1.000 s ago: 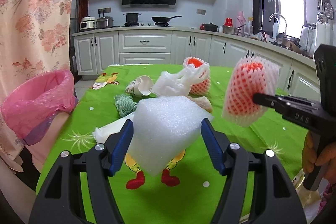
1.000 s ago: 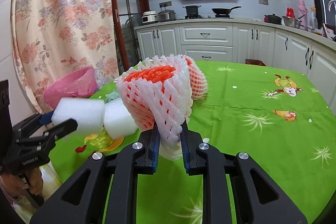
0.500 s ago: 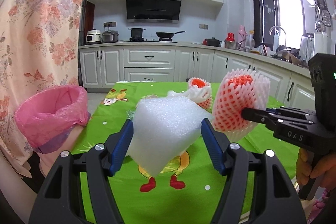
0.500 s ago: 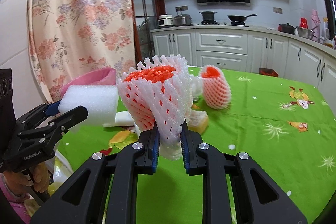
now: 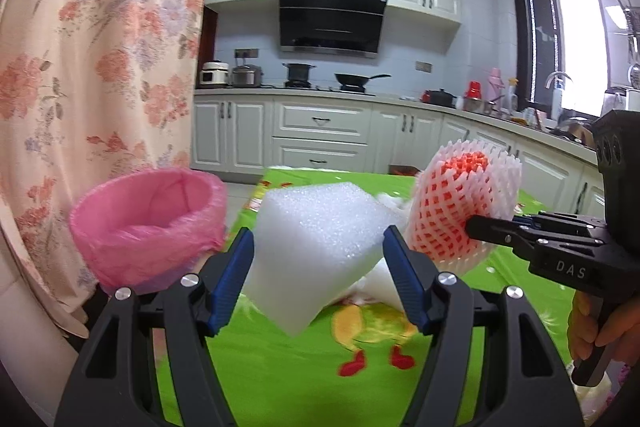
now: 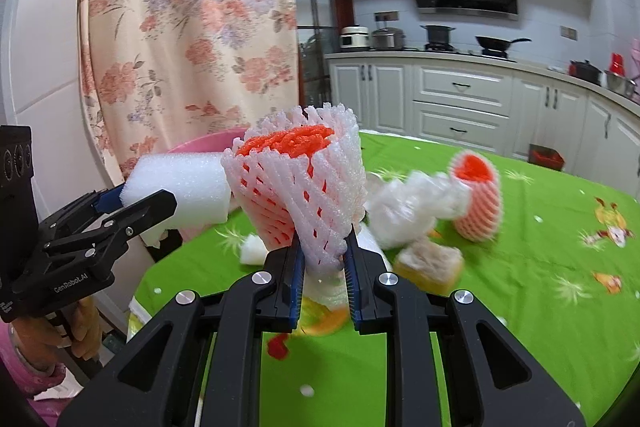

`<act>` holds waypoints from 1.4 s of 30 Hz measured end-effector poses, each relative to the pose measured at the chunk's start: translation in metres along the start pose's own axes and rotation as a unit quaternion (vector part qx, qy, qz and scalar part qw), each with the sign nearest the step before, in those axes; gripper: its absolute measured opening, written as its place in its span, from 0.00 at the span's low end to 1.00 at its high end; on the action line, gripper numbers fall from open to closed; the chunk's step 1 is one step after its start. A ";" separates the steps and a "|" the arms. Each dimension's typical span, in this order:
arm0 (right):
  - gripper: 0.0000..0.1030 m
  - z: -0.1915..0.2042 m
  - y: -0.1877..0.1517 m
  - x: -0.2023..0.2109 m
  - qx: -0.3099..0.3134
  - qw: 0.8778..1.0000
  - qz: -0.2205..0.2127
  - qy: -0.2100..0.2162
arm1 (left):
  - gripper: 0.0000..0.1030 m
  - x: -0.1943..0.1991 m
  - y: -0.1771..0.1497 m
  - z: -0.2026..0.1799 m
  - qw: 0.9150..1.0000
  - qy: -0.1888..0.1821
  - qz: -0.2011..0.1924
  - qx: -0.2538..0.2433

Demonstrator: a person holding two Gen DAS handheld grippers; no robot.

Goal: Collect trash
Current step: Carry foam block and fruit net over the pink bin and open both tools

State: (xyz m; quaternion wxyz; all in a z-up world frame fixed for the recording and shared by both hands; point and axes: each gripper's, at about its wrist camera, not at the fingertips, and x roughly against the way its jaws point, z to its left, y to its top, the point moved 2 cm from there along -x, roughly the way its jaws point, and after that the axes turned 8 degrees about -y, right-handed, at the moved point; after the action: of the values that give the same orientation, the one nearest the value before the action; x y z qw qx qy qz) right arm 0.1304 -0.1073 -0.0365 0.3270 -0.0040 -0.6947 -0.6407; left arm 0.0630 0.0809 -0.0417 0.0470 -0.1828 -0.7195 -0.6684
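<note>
My left gripper (image 5: 318, 259) is shut on a white foam block (image 5: 320, 247), held in the air above the green tablecloth (image 5: 280, 379). The same foam block (image 6: 180, 183) shows at the left of the right wrist view. My right gripper (image 6: 322, 259) is shut on the base of a white-and-red foam fruit net (image 6: 304, 187), which also appears at the right of the left wrist view (image 5: 460, 207). A bin lined with a pink bag (image 5: 148, 227) stands open just left of the table, ahead and left of the left gripper.
On the table lie a second fruit net (image 6: 478, 203), crumpled white plastic (image 6: 412, 207), a yellowish sponge-like piece (image 6: 430, 263) and a small white scrap (image 6: 252, 251). A floral curtain (image 5: 100, 67) hangs at the left. Kitchen cabinets (image 5: 320, 139) line the back.
Both grippers have risen and swung left toward the pink-lined bin with their loads. The bin now looks larger and closer in the left wrist view.
</note>
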 end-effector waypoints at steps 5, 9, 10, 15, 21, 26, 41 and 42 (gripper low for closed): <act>0.20 0.021 0.020 -0.019 0.010 0.999 -0.001 0.030 | 0.63 0.005 0.012 0.030 0.999 0.031 -0.008 0.003; 0.20 0.041 0.039 -0.040 0.017 0.998 0.005 0.058 | 0.63 0.005 0.021 0.057 0.999 0.043 -0.007 0.021; 0.20 0.045 0.043 -0.045 0.016 0.998 0.006 0.063 | 0.63 0.006 0.023 0.067 0.998 0.048 -0.008 0.031; 0.20 0.063 0.070 -0.076 0.001 0.996 0.013 0.091 | 0.63 0.003 0.038 0.105 0.996 0.077 -0.010 0.038; 0.20 0.086 0.096 -0.111 -0.018 0.992 0.025 0.123 | 0.63 -0.014 0.053 0.157 0.991 0.128 -0.005 0.035; 0.20 0.115 0.110 -0.135 0.012 0.992 0.026 0.125 | 0.63 -0.024 0.059 0.196 0.987 0.151 -0.008 0.063; 0.40 0.160 0.129 -0.212 0.032 0.988 0.063 0.134 | 0.67 -0.066 0.063 0.270 0.977 0.167 0.025 0.128; 0.48 0.161 0.129 -0.213 0.035 0.988 0.065 0.136 | 0.68 -0.066 0.062 0.274 0.977 0.168 0.029 0.130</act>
State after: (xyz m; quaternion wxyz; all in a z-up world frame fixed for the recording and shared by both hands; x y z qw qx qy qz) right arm 0.2806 0.1481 -0.0141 0.4592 0.0493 -0.6640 -0.5880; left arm 0.1929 0.3385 -0.0320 0.2099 -0.0806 -0.7763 -0.5889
